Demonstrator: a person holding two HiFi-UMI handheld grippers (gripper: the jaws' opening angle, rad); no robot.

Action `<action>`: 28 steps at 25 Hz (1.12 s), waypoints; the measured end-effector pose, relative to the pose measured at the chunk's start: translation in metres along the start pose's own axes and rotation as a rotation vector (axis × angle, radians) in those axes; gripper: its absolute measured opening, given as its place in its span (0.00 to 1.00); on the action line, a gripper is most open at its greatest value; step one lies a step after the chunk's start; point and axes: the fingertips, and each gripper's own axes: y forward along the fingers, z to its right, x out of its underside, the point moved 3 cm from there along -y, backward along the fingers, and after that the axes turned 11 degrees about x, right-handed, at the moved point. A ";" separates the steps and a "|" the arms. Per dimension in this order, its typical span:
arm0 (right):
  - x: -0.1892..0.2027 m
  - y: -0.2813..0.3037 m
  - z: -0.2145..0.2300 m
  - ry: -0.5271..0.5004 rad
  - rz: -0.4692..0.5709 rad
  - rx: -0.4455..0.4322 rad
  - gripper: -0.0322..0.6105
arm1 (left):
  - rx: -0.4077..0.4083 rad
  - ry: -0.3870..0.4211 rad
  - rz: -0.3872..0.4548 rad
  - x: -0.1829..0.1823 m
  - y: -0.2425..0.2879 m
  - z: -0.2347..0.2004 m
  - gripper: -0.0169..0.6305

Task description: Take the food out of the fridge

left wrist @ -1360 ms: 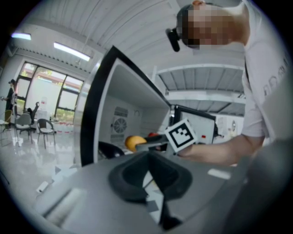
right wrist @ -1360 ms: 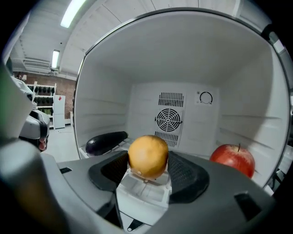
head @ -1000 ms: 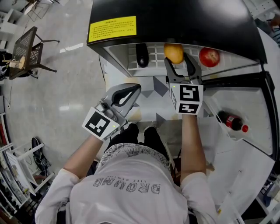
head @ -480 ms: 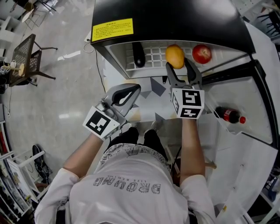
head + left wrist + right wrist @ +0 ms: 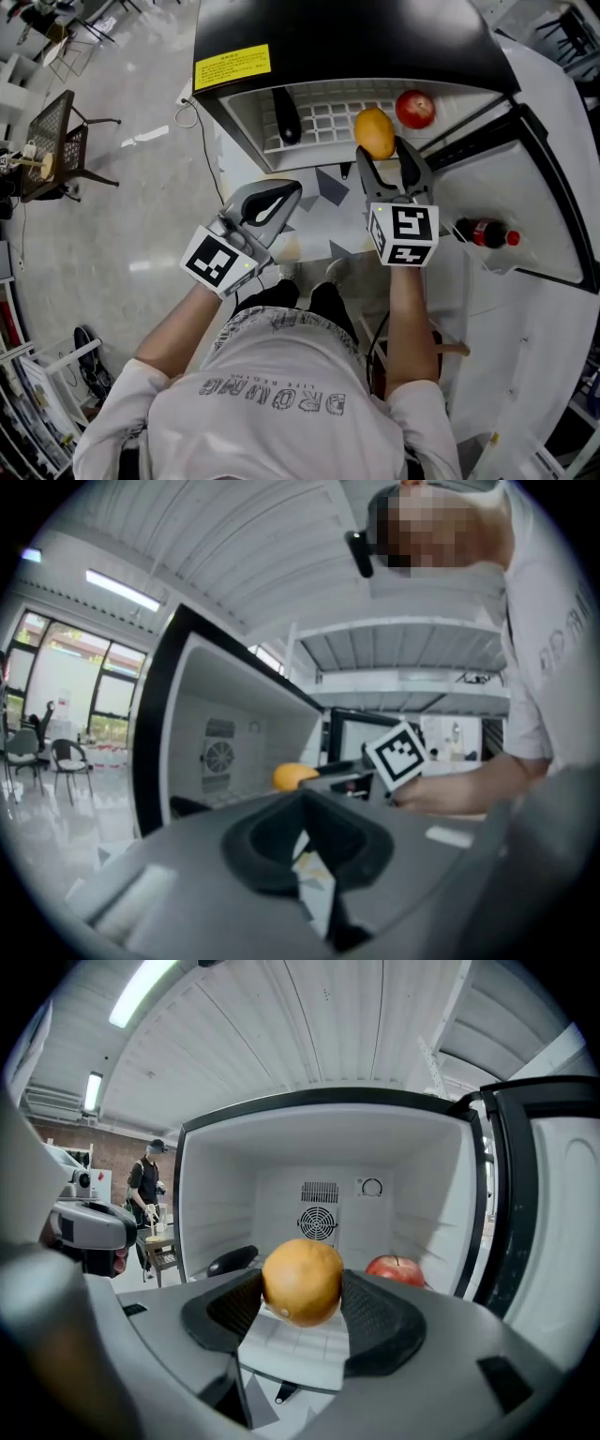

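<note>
Right gripper (image 5: 385,155) jaws clamped on orange (image 5: 302,1282), drew it back to fridge shelf (image 5: 328,117) front edge. First food coming out. Apple (image 5: 414,109) stayed behind. Left gripper (image 5: 286,192) jaws closed, empty.

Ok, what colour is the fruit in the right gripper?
The fruit is orange; right gripper view.

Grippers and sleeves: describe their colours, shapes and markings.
The left gripper and right gripper each have a grey body, dark curved jaw pads and a white cube with black square markers. The person wears a white short-sleeved T-shirt with grey lettering.
</note>
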 end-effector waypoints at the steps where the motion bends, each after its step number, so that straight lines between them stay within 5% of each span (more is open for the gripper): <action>1: 0.000 -0.004 0.002 0.003 0.002 0.005 0.45 | 0.006 0.004 -0.002 -0.001 0.001 0.002 0.04; 28: -0.024 -0.106 0.023 0.086 0.082 0.069 0.45 | 0.088 0.061 0.008 -0.015 0.010 0.024 0.04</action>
